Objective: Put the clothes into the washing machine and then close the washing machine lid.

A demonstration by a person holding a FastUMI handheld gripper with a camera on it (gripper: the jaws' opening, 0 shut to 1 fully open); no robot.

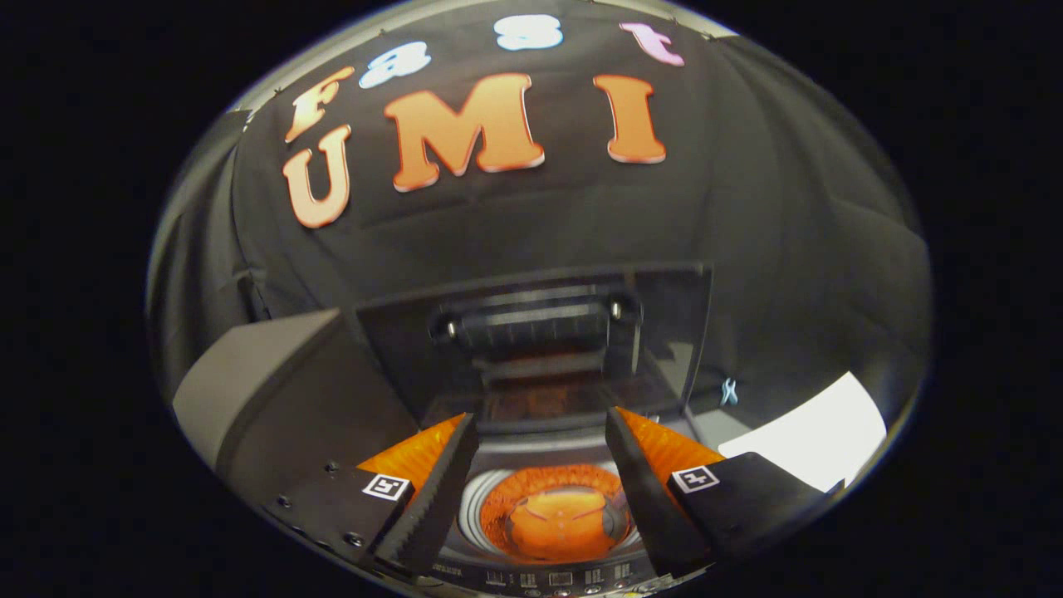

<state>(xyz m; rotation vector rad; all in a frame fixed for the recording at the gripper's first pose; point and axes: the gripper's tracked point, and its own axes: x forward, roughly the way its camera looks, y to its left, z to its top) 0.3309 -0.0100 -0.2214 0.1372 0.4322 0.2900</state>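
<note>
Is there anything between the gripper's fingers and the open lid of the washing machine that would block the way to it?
Nothing visible blocks it. The gripper is open and holds nothing, above the drum with orange clothes inside. The raised lid stands just beyond the fingertips, with free space between.

orange clothes (555, 522) in dark washing machine (531, 490), black lid (531, 332)
</note>
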